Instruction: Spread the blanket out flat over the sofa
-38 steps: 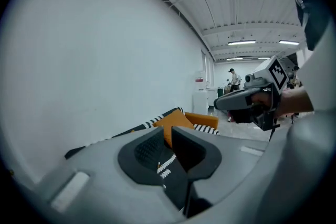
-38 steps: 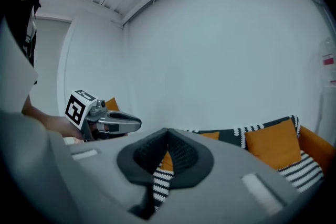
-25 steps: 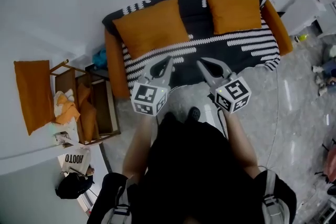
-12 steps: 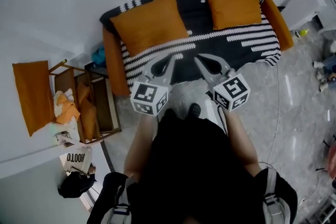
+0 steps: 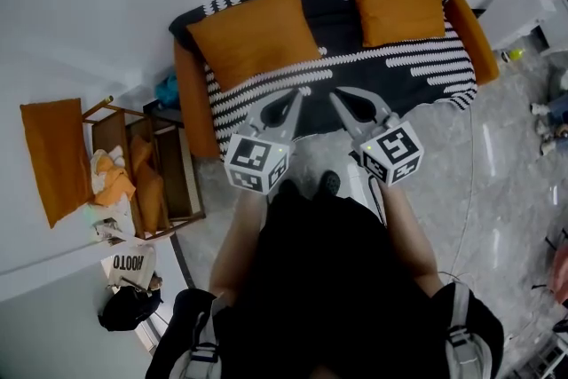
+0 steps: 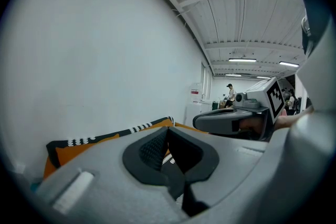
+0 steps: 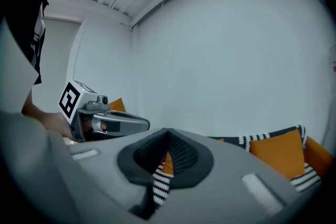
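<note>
1. The left gripper point(image 6: 168, 129) has its jaws clenched tip to tip with nothing pinched. Only a sliver of striped and orange cloth shows through the gap behind the tips.
2. The right gripper point(image 7: 167, 131) is also closed at the tips. Striped fabric shows through the opening below them, but none sits at the tips themselves.
3. The two grippers are side by side, near each other but apart.
4. The blanket point(image 5: 404, 71), black with white stripes, lies just ahead of and below both pairs of jaws. It covers the seat and back of the sofa point(image 5: 190, 115), and its front edge hangs down.
5. Beyond the left jaws, a large orange cushion point(image 5: 253, 35) leans on the blanket-covered back. A smaller orange cushion point(image 5: 396, 6) sits beyond and to the right of the right jaws.
6. A wooden rack point(image 5: 169, 191) stands well off to the left of the left jaws.
</note>
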